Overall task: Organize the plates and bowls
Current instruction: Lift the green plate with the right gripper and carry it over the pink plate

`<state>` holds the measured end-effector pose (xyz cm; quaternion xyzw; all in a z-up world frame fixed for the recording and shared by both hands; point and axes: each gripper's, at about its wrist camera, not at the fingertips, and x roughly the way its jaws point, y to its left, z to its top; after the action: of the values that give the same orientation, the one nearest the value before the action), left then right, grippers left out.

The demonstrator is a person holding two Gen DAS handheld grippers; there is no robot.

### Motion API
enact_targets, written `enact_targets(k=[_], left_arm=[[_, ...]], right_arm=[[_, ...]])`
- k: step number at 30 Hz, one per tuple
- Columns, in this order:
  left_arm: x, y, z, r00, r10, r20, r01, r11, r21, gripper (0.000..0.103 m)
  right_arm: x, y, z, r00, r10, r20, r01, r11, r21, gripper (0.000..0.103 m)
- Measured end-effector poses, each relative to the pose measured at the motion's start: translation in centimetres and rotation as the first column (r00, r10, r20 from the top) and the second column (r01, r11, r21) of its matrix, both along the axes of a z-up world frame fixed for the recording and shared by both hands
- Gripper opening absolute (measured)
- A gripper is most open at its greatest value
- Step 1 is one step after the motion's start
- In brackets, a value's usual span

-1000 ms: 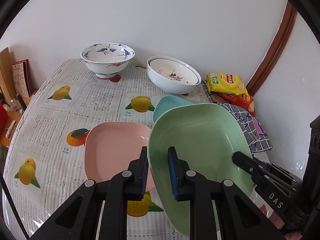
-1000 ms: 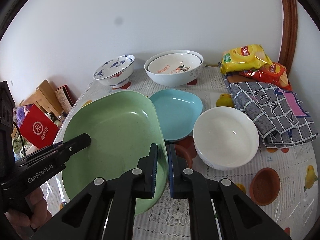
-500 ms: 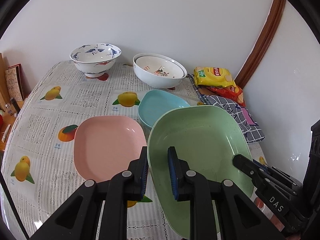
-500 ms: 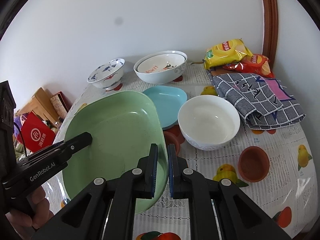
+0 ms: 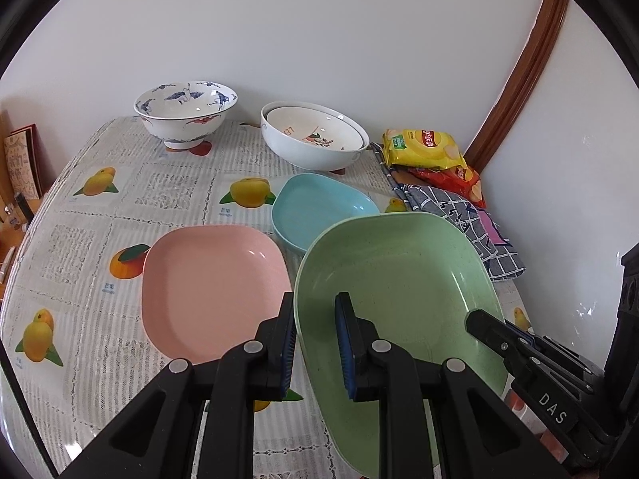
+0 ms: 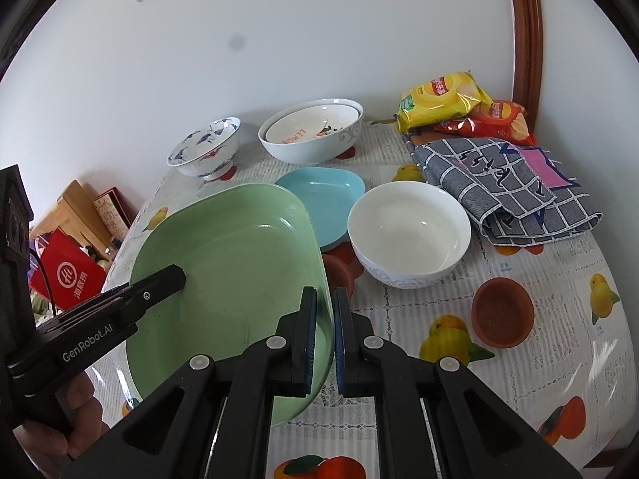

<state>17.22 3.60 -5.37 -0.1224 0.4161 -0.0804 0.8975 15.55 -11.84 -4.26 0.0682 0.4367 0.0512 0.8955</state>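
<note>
Two grippers clamp one green plate, carried above the table.

Left wrist view: your left gripper pinches the plate's near-left rim and the right gripper's finger reaches over the opposite edge, so the wide plate stays steady; it hangs beside the pink plate, probably its stacking base, with the blue plate behind. Right wrist view: your right gripper is closed on the right rim, clear of the white bowl.
</note>
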Motion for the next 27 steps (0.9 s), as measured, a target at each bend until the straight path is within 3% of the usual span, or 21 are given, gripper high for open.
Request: enact_targets(k=[27], left_arm=[[2.0, 4.3, -2.7, 0.998, 0.048, -0.046, -0.051, 0.997, -0.065, 0.018]], right_arm=[[2.5, 4.1, -1.7, 0.998, 0.027, -0.053, -0.030, 0.998, -0.047, 0.008]])
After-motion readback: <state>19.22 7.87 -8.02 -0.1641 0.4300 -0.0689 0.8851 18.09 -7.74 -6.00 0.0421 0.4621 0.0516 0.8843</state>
